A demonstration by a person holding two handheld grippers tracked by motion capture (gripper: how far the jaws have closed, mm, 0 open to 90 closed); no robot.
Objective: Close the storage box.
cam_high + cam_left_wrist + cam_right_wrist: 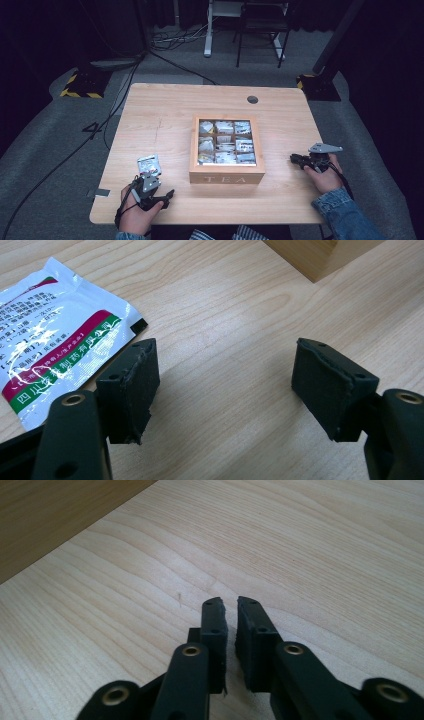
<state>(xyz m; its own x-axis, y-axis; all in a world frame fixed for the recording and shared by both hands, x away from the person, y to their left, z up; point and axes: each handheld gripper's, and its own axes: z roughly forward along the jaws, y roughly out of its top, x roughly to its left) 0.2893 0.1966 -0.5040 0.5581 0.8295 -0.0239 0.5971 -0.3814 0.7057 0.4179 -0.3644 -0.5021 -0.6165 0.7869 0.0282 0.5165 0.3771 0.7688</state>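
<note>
Left gripper (225,385) hangs wide open and empty over the table (165,115), a sachet (149,164) flat at its left, long axis running near to far. Right gripper (230,620) is nearly closed, empty, right of the tea box (227,176) with 9 compartments.

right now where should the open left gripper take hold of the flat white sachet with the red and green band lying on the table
Grip the white foil sachet at its near corner with the black mark. It lies flat on the wooden table, so nothing sticks up to pinch. The left gripper, jaws wide, should probably come low from the side and slide one jaw under.
</note>
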